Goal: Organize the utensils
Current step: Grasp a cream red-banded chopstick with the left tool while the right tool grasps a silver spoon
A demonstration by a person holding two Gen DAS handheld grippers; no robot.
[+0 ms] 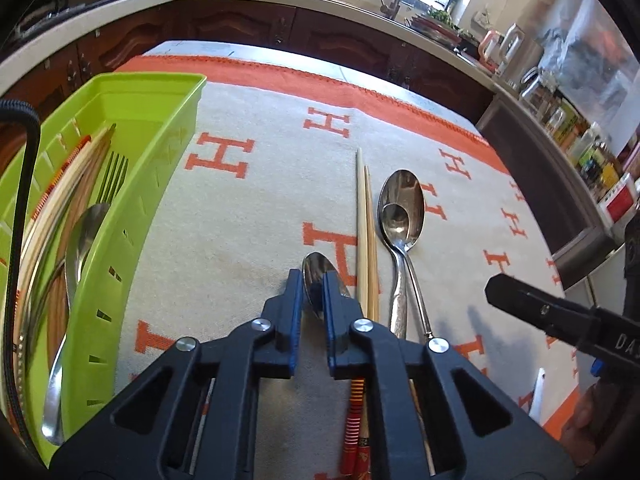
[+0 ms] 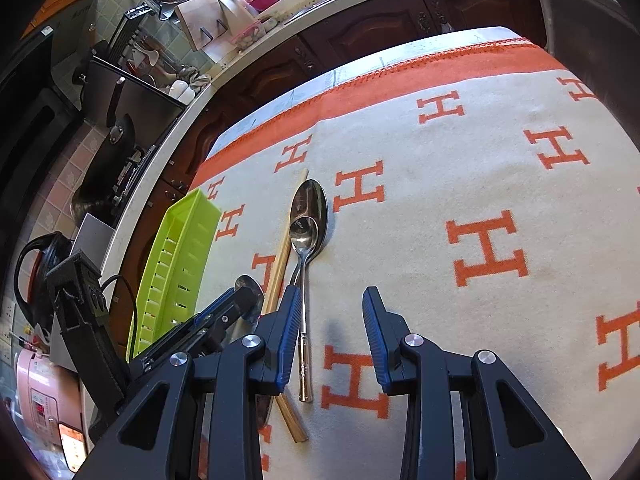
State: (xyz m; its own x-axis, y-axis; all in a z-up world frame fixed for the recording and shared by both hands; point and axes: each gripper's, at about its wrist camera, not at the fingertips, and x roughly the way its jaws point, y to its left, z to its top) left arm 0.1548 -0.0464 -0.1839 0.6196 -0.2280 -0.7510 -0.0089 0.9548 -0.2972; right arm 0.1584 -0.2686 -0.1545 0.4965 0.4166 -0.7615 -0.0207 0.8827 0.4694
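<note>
apparently left gripper point(image 1: 312, 280) pinches a spoon point(image 1: 320, 276); right gripper point(image 2: 331, 312) gapes.

Orange "H" letters repeat across the cloth point(image 2: 440, 152) beneath both grippers; "DA" shows on the right gripper point(image 1: 560, 316).

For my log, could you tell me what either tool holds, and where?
The left tool grips a spoon across its bowl; the right tool holds nothing.

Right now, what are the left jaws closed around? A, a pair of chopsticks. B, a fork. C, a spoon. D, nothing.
C: the left gripper has its jaws pinched on the spoon, whose bowl sticks out ahead of them, beside the chopsticks on the cloth.
</note>
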